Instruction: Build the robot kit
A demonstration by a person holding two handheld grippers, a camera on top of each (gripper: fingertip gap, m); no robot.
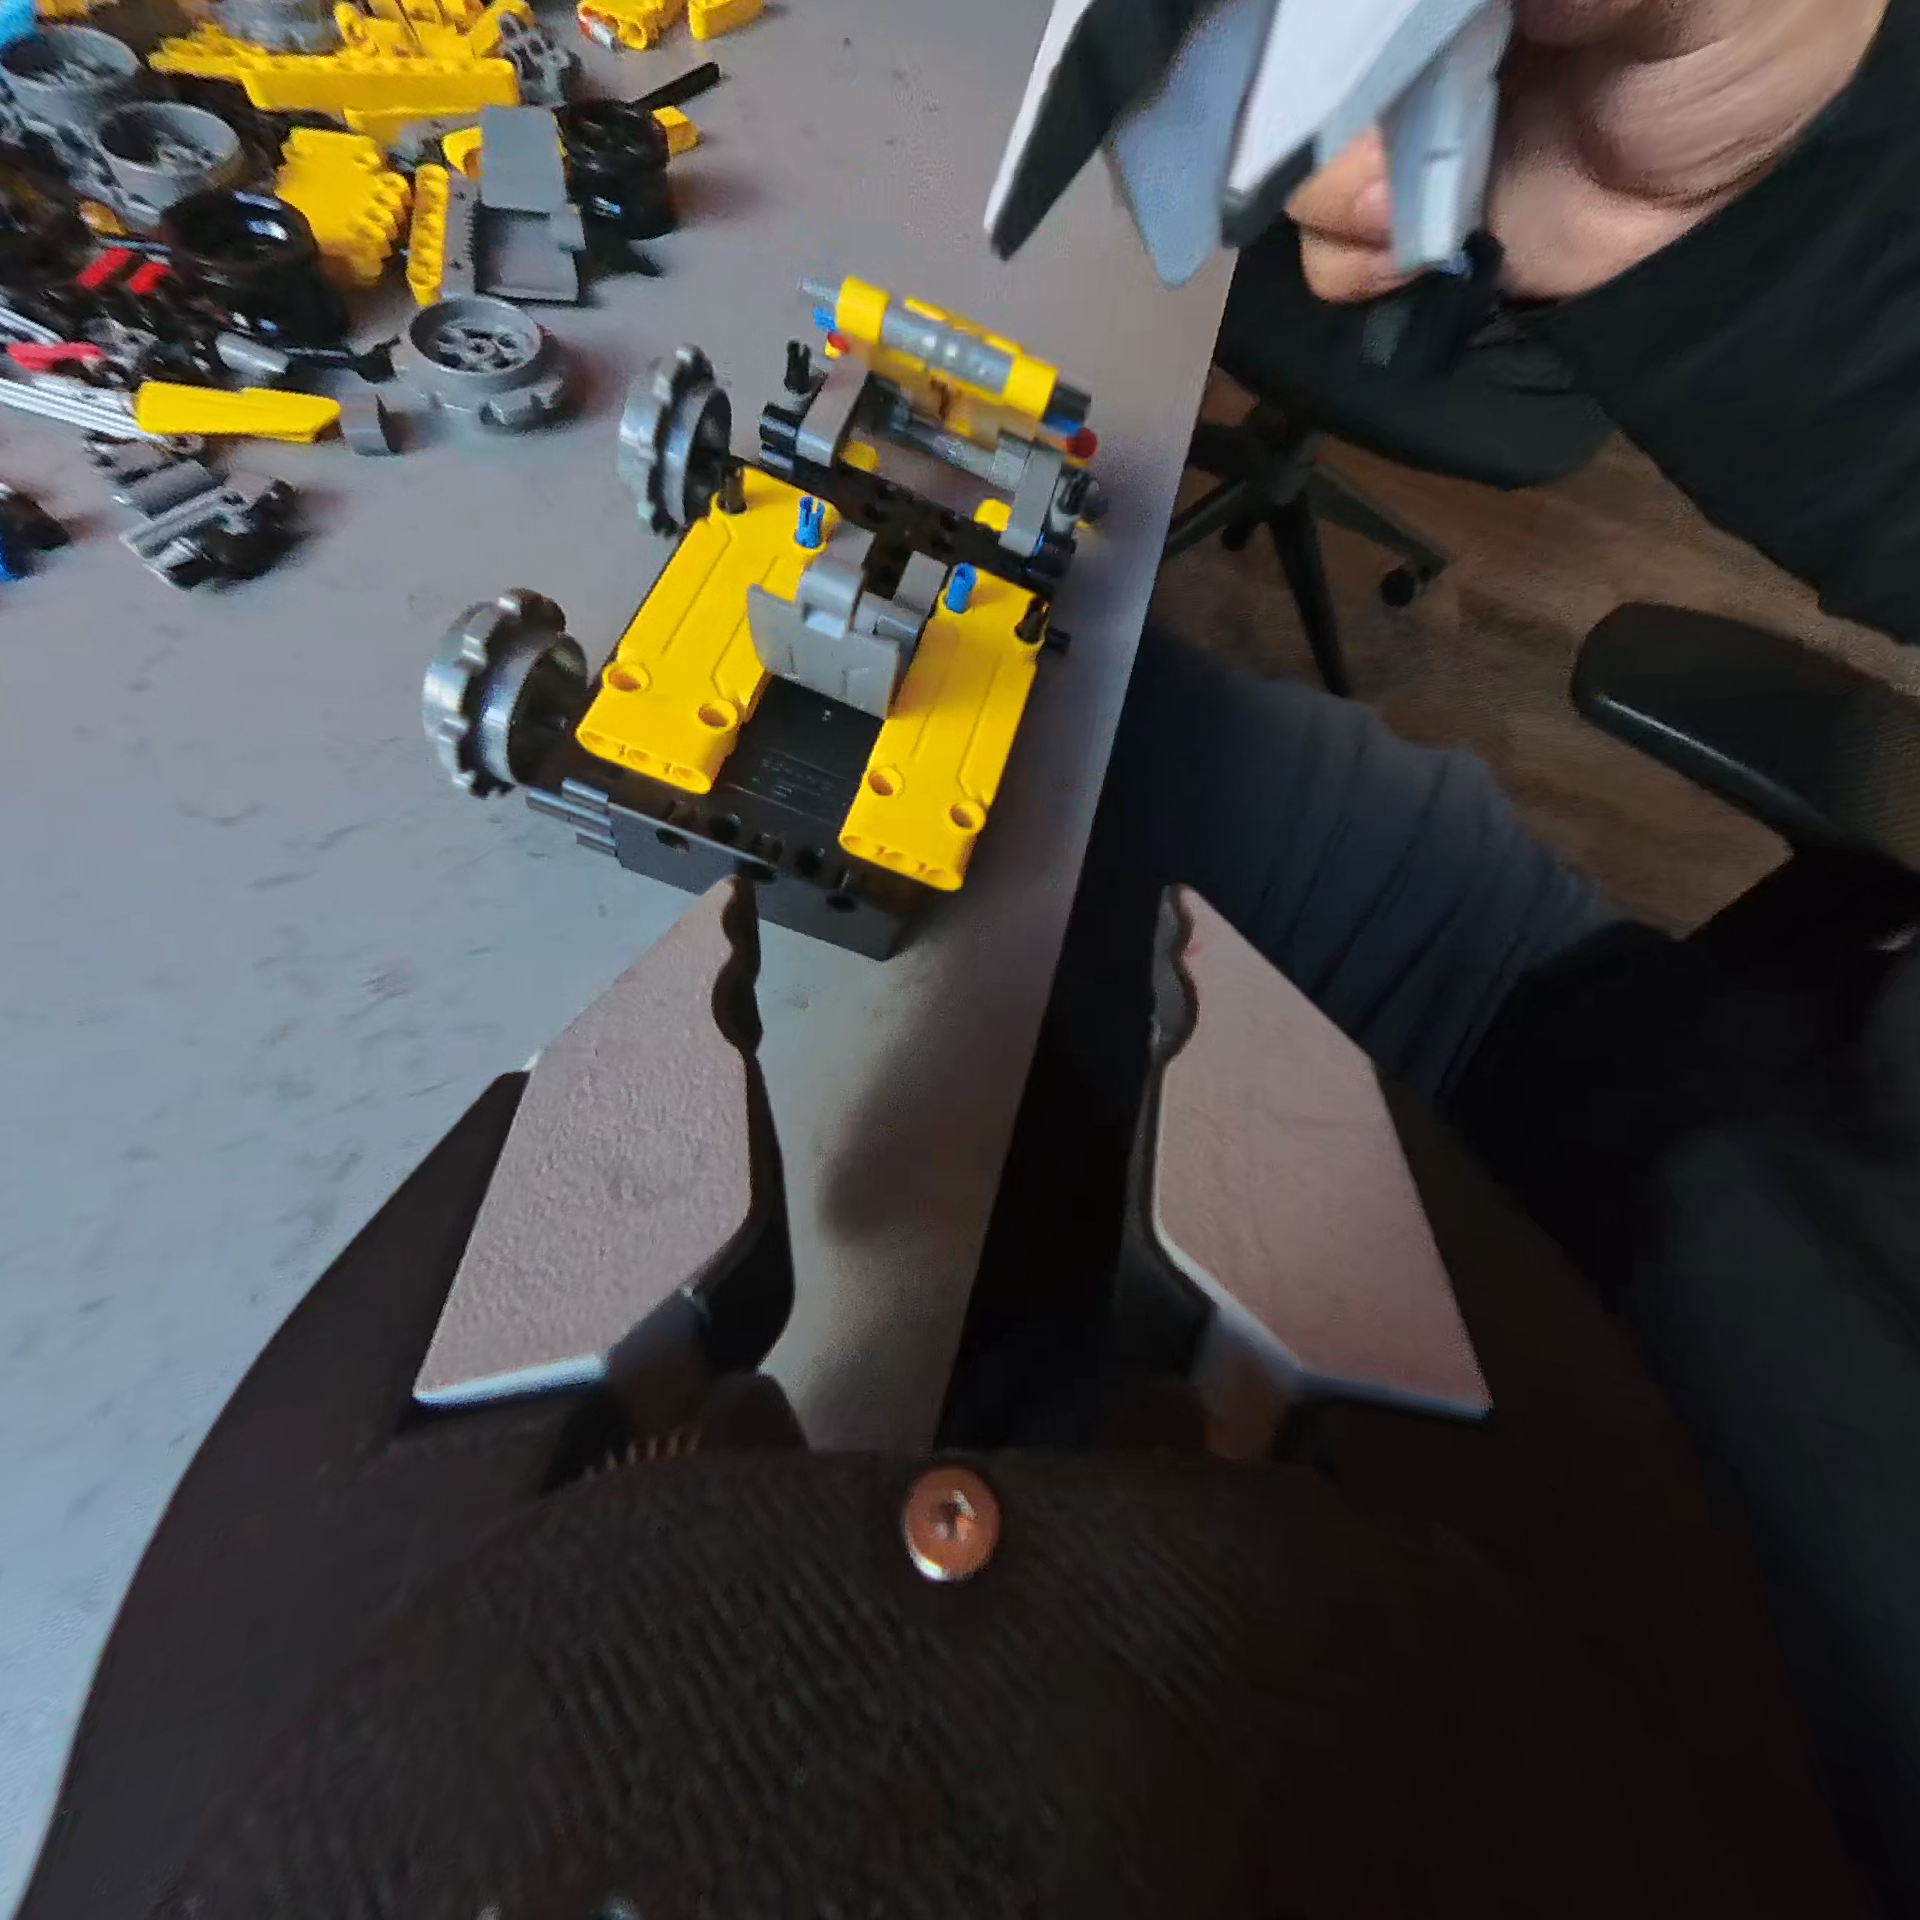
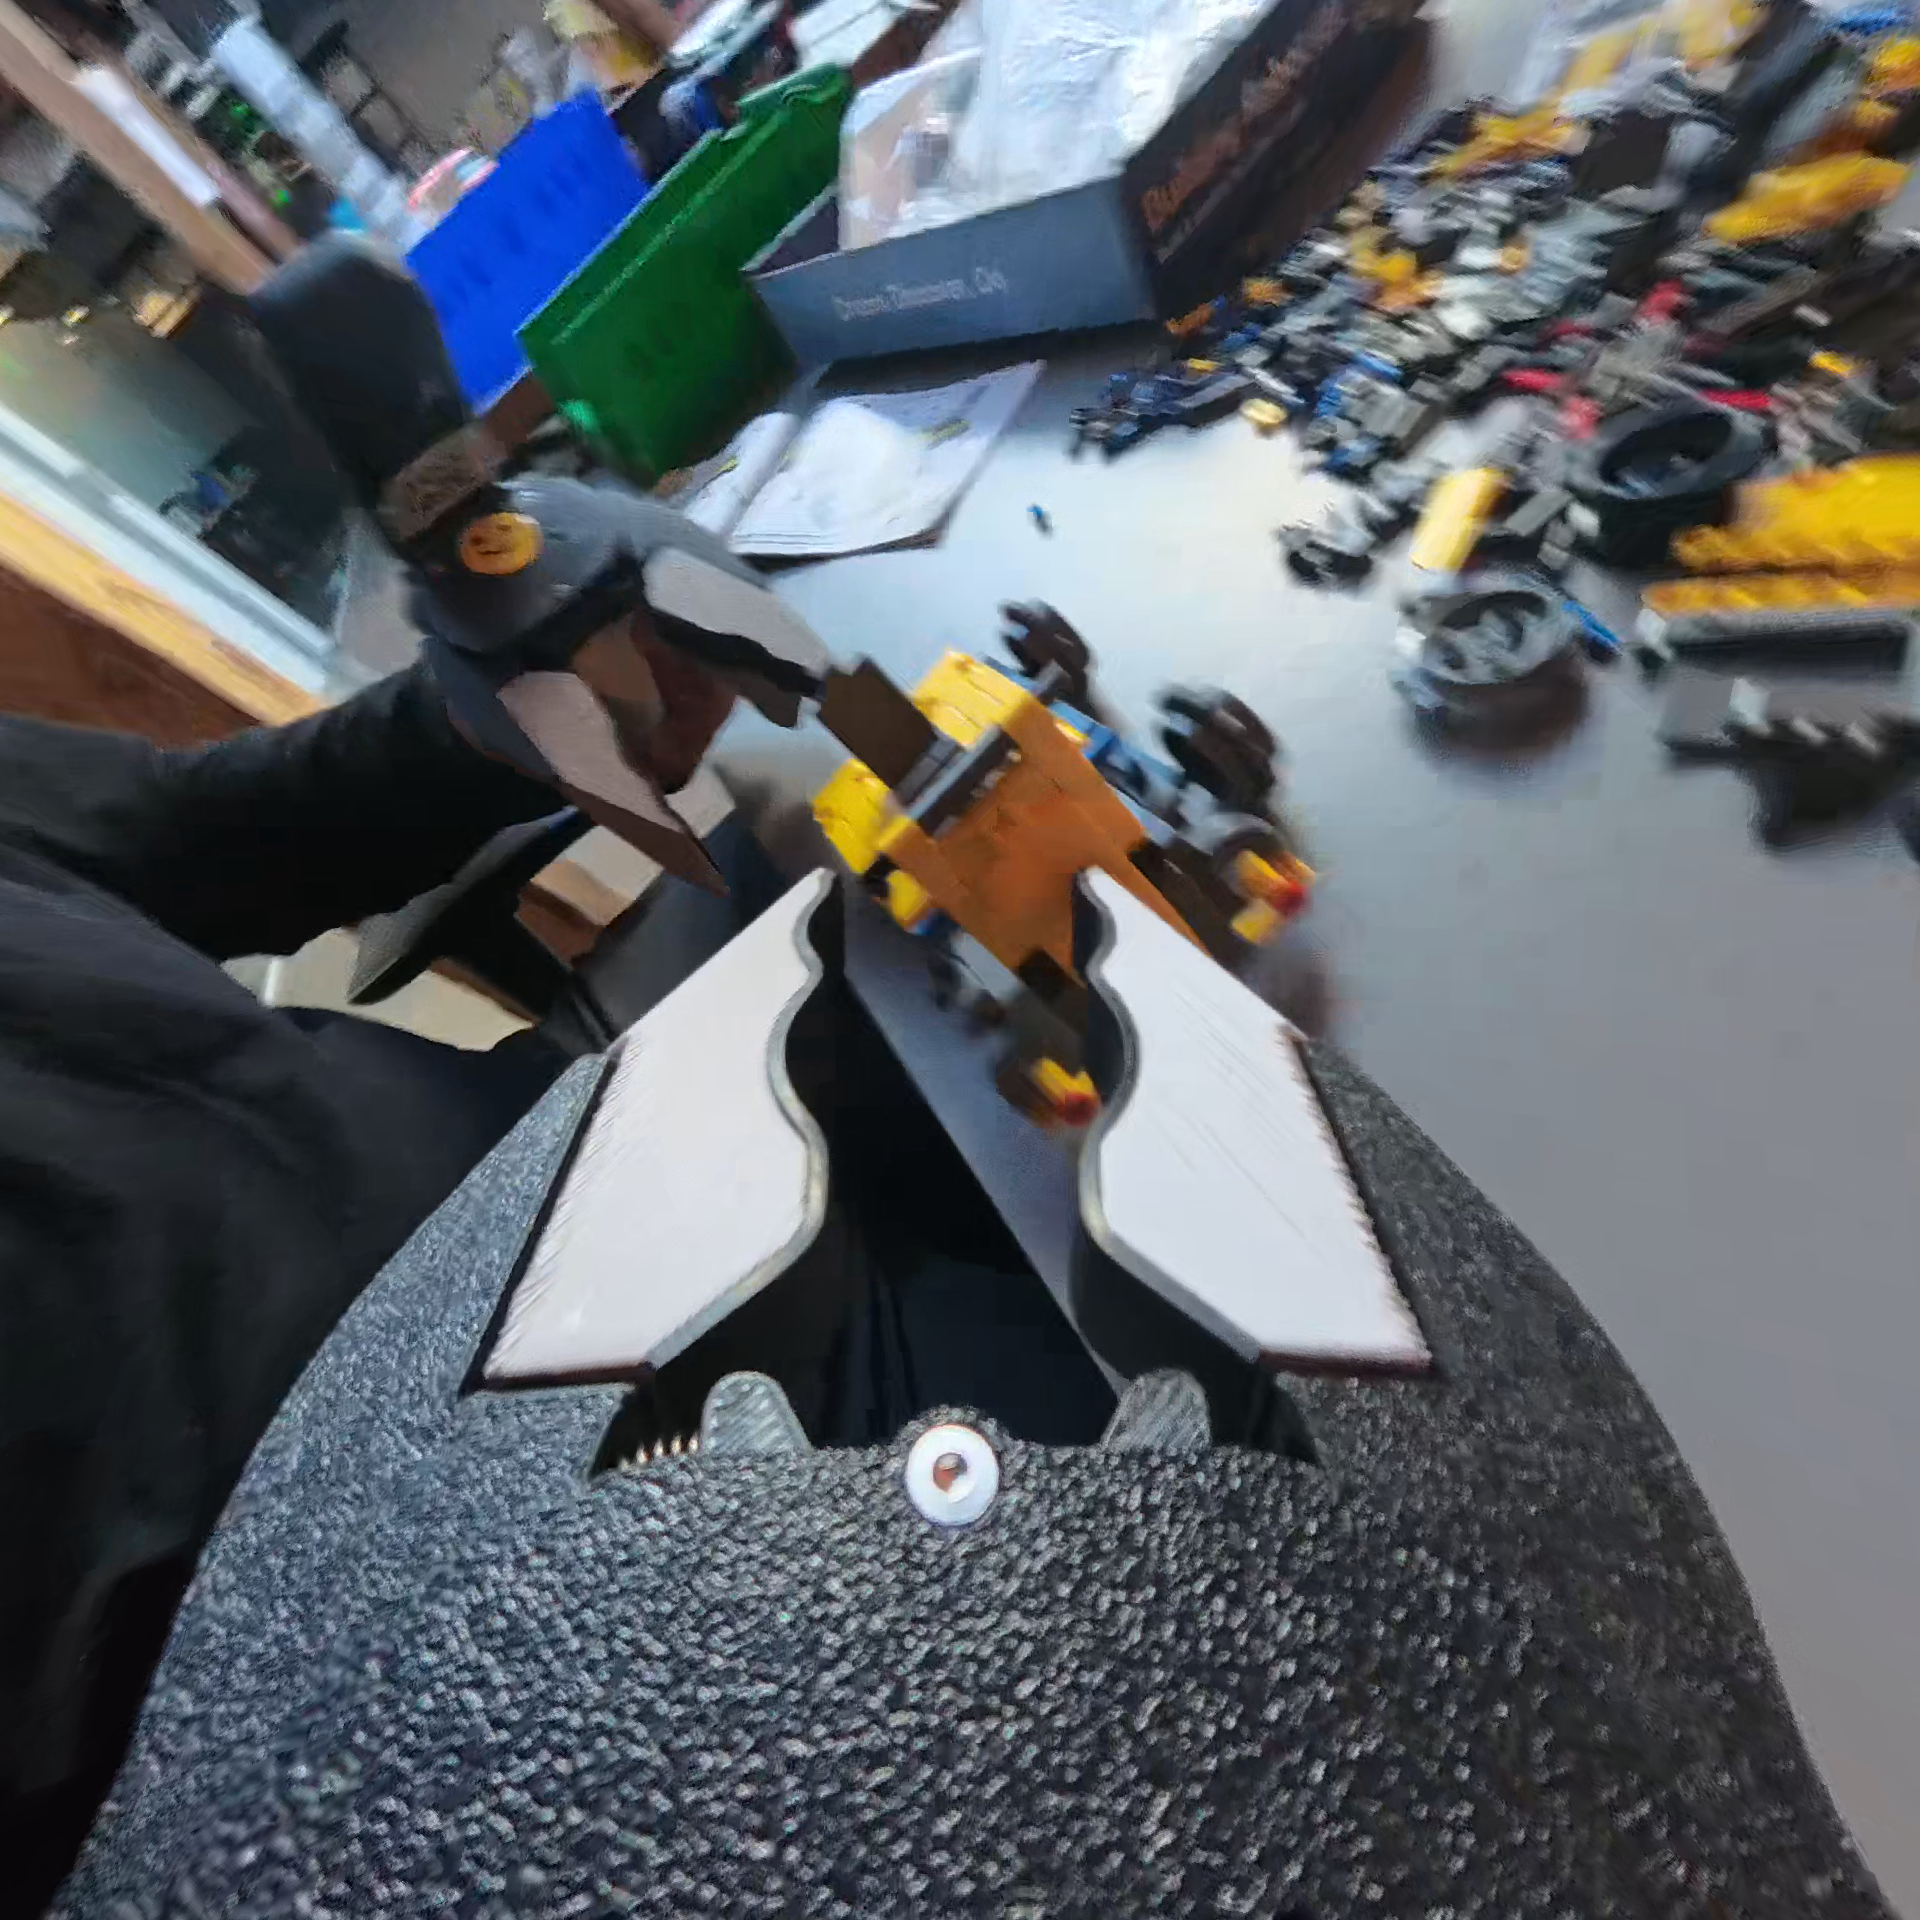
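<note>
My left claw (image 1: 951,914) hung at lower centre of its frame, fingers spread apart, empty. The left fingertip (image 1: 736,914) sat just at the near grey end of the model (image 1: 800,665); I couldn't tell whether it touched. The other finger hung out past the table (image 1: 260,935) edge. The model, a yellow-and-black brick chassis, stood mid-frame right by that edge, two grey wheels (image 1: 499,691) on its left side. Beyond it, upper left, lay a heap of loose parts (image 1: 260,208).

In the right wrist view my right claw (image 2: 961,904) was spread open too, low centre, its tips just short of the blurred model (image 2: 997,800). Left of centre, the left claw (image 2: 727,769) was at the model's other end. Farther back lay a booklet (image 2: 873,468), then a green bag (image 2: 665,301), a blue bag (image 2: 520,229) and a box (image 2: 997,260) along the top.
</note>
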